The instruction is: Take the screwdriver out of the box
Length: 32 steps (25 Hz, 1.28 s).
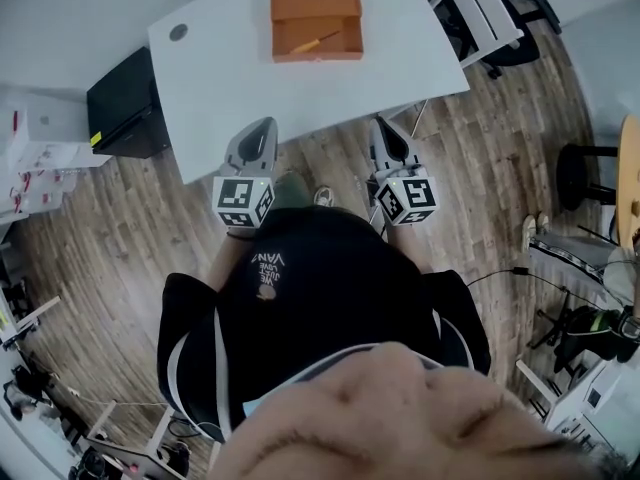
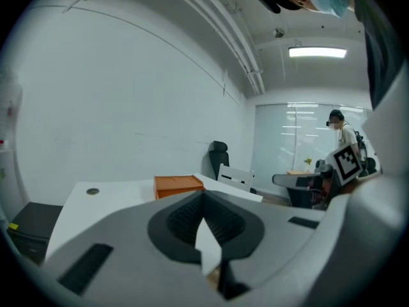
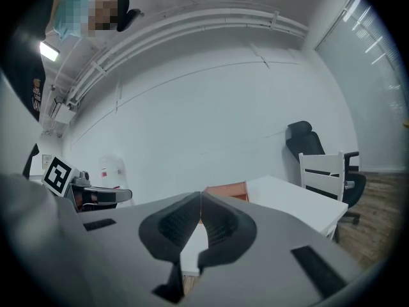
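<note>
Screwdriver [image 1: 315, 41]: lies slanted inside the open orange box [image 1: 315, 18], in its front tray below the raised lid; only visible in the head view.
Box: sits on the far part of the white desk [image 1: 250, 83], close to the far edge.
Left tongs [image 1: 263, 126]: jaws pressed together with nothing between them, tips at the desk's near edge, well apart from the box.
Right tongs [image 1: 382, 125]: jaws also closed and empty, tips at the near edge, level with the left pair.
Line-up: the box lies ahead and between the two tongs; each gripper view shows it just beyond the jaw tips.
Open room: a bare desk surface stretches from the near edge to the box; a round grommet [image 1: 178, 32] sits off at the left corner.
Edges: a black cabinet [image 1: 125, 103] stands beside the desk's left end, and a white chair [image 1: 482, 8] at its right end.
</note>
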{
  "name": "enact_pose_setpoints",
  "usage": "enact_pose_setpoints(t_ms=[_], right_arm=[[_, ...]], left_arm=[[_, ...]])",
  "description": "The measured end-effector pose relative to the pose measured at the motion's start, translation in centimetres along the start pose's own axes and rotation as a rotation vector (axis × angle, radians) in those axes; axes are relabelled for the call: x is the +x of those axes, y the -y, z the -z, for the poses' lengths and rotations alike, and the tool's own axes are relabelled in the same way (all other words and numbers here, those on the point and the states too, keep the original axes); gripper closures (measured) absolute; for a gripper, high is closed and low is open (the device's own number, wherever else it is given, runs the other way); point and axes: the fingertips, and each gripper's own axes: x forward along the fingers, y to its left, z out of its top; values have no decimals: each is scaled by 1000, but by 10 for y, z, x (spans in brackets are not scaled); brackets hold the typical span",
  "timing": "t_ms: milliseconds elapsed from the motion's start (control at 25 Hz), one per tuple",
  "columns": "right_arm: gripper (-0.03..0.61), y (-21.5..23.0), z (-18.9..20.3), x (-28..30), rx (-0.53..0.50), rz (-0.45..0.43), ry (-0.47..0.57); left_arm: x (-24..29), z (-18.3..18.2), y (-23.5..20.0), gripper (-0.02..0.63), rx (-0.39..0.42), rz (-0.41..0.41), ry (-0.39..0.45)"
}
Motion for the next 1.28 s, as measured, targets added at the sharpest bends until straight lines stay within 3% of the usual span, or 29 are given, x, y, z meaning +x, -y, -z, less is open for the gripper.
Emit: enact_pose_setpoints(t_ms=[960,1280], right_arm=[[566,30,-21,105,15,111,10],[566,39,-21,128,25,93,-3]], left_arm=[[118,-44,-58,598,50,171,3],[139,-47,-71,598,43,154,-7]])
